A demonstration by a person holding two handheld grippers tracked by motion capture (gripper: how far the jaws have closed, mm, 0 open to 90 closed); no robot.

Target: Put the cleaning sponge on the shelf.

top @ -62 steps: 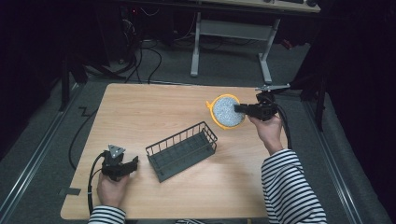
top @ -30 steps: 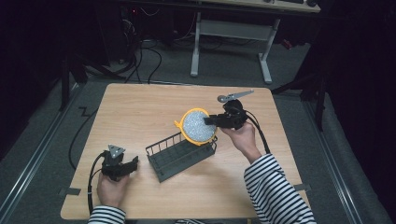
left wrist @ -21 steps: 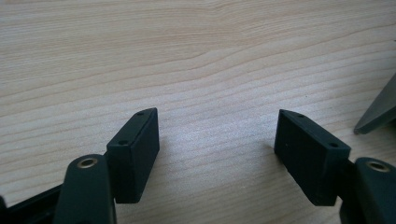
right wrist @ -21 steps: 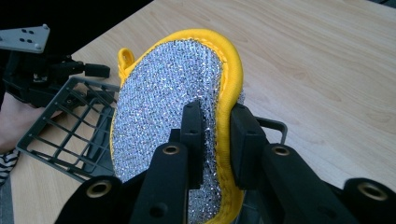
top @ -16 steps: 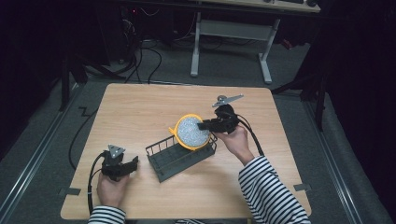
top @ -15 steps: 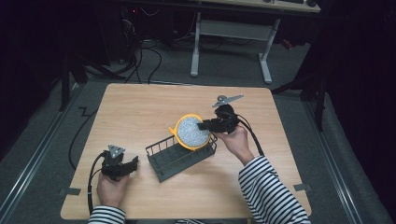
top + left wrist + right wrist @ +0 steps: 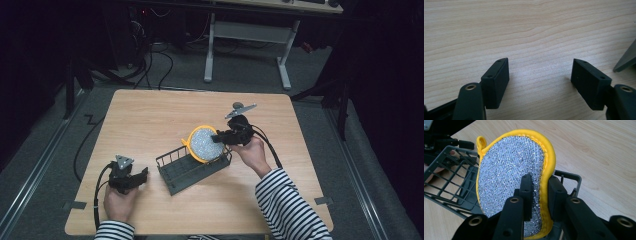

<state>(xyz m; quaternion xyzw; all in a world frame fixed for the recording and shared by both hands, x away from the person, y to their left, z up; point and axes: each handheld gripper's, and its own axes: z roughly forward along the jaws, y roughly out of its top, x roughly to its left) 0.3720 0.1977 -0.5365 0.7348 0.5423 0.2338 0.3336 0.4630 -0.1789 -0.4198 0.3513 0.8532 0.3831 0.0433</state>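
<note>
A round scouring pad point(image 7: 204, 143) point(image 7: 509, 172), silver mesh with a yellow rim and loop, stands on edge over the right end of a dark wire basket point(image 7: 189, 167) point(image 7: 451, 187). My right gripper point(image 7: 223, 137) point(image 7: 538, 188) is shut on the pad's lower edge, one jaw on each face. My left gripper point(image 7: 141, 176) point(image 7: 540, 77) rests on the wooden table point(image 7: 150, 120) near the front left, to the left of the basket. Its jaws stand open with bare wood between them.
The basket lies slantwise at the table's middle front. A grey corner of the basket point(image 7: 627, 58) shows at the right in the left gripper view. Cables point(image 7: 95, 195) trail from both grippers. A desk frame point(image 7: 250, 35) stands on the floor beyond the table.
My right gripper has carried the pad from the back right of the table leftward and down to the basket's right end. The left gripper has stayed put.
</note>
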